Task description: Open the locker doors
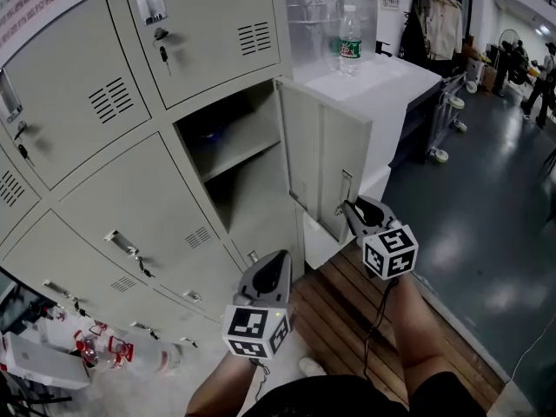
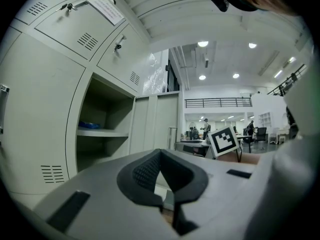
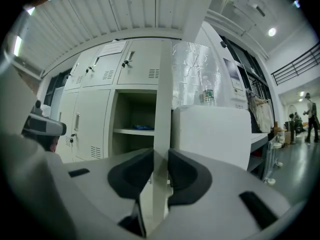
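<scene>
— Grey sheet metal is sitting between the pads of the right gripper (image 3: 161,171): both are pressing on the free edge of the open locker door (image 1: 323,155).
— And the left gripper (image 2: 161,194)?
— Its jaws are resting together with nothing in them (it is hanging low, at about seven o'clock from the right one in the head view), and it is pointing at the locker bank (image 1: 130,189).
— Where is the door standing?
— Well out from its compartment (image 1: 252,202), which is gaping at ten o'clock from the right gripper. A shelf (image 1: 236,150) is running across it, and something blue (image 3: 136,126) is lying on that.
— Further out?
— The neighbouring doors (image 1: 200,24) are sitting closed, with keys (image 1: 163,55) hanging in some locks. At twelve o'clock a water bottle (image 1: 349,40) is standing upright on a white cabinet (image 1: 391,85).
</scene>
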The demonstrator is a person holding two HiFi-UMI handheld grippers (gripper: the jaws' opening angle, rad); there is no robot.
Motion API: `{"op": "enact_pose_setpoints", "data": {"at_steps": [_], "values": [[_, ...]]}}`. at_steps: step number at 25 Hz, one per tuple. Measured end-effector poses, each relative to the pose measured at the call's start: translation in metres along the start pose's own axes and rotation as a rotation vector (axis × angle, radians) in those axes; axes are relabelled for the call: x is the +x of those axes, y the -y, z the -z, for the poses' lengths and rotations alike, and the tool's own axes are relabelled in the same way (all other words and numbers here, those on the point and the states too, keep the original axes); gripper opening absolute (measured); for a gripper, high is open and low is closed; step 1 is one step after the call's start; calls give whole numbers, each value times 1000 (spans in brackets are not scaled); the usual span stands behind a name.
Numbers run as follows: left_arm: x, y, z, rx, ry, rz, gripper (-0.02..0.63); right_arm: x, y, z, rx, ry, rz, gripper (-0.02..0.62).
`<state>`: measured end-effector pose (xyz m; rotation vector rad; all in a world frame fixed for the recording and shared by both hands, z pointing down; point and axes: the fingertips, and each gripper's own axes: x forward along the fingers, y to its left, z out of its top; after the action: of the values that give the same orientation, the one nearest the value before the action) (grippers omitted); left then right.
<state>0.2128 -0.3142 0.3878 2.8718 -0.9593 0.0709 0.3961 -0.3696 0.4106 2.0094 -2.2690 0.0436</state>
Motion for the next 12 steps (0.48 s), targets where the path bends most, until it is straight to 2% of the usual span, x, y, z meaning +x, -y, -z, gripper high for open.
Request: {"op": "enact_pose_setpoints", "data": {"at_steps": [5,12], "values": [[7,-1,1,-6,1,-21,0,1,19,1,13,2,2,83],[18,3,3,-13,11,-38,0,2,23,1,4,14,-36,84]]}}
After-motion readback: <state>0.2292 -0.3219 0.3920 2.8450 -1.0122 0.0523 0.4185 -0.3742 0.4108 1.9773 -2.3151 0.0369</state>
